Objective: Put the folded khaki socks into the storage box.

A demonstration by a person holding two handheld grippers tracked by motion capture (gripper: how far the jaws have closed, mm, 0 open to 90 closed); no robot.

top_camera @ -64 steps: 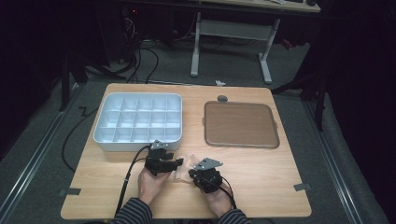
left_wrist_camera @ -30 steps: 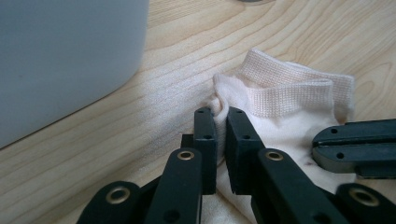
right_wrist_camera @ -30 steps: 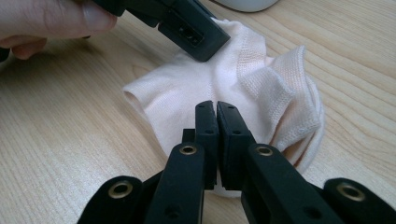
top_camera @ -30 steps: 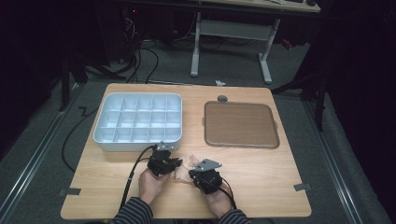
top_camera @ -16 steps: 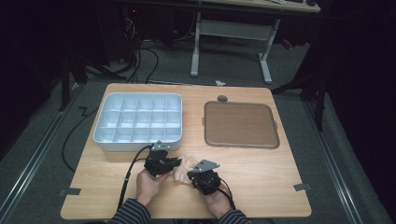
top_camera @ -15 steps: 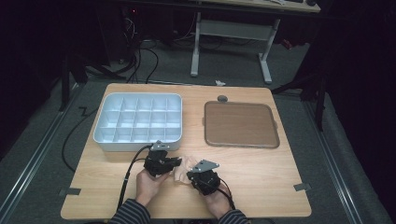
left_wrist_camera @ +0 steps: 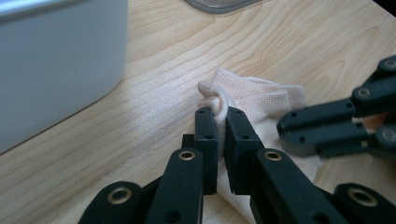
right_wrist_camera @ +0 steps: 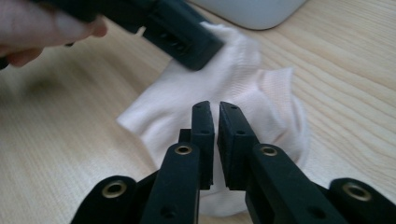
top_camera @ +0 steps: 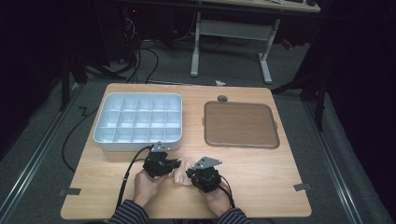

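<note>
A pale cream sock (top_camera: 181, 170) lies crumpled on the wooden table near its front edge, between my two grippers. My left gripper (top_camera: 176, 163) is shut on a folded edge of the sock (left_wrist_camera: 261, 95), and the fabric runs up between its jaws (left_wrist_camera: 220, 112). My right gripper (top_camera: 189, 173) points at the sock (right_wrist_camera: 252, 88) from the other side. Its tips (right_wrist_camera: 217, 106) are over the cloth. Its jaws have just been opening a hair, leaving a thin slit with no fabric seen in it. The left gripper (right_wrist_camera: 196, 46) crosses the top of the right gripper view.
A white tray with several compartments (top_camera: 140, 95) stands just behind the left gripper, its wall (left_wrist_camera: 56, 60) close by. A brown flat tray (top_camera: 240, 123) lies at the right, with a small grey round thing (top_camera: 222, 98) behind it. Cables trail off the table's front left.
</note>
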